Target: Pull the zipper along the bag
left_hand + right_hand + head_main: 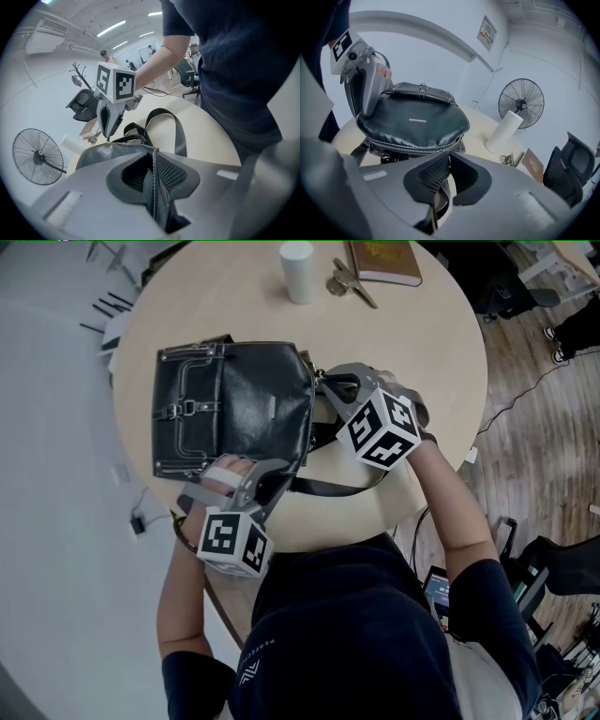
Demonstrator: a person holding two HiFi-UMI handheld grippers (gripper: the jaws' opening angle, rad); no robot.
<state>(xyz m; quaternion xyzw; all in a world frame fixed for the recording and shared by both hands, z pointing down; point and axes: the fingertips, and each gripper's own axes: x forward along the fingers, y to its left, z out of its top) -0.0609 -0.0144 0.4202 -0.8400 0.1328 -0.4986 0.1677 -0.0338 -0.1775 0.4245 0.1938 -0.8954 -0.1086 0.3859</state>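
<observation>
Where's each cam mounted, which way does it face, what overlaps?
Head view: on the person's head, steeply down at the bag on the round table; both arms, torso, left gripper, right gripper show.
Left gripper view: on that gripper, along its fingers over the bag toward the right gripper; forearm, torso show.
Right gripper view: on that gripper, along its fingers at the bag's zipper side; left gripper, hand show beyond.
Shared: all see the bag; gripper views see each other's gripper.

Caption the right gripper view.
Right gripper pinches a dark tab below the zipper of the black bag; left gripper grips its far end.
</observation>
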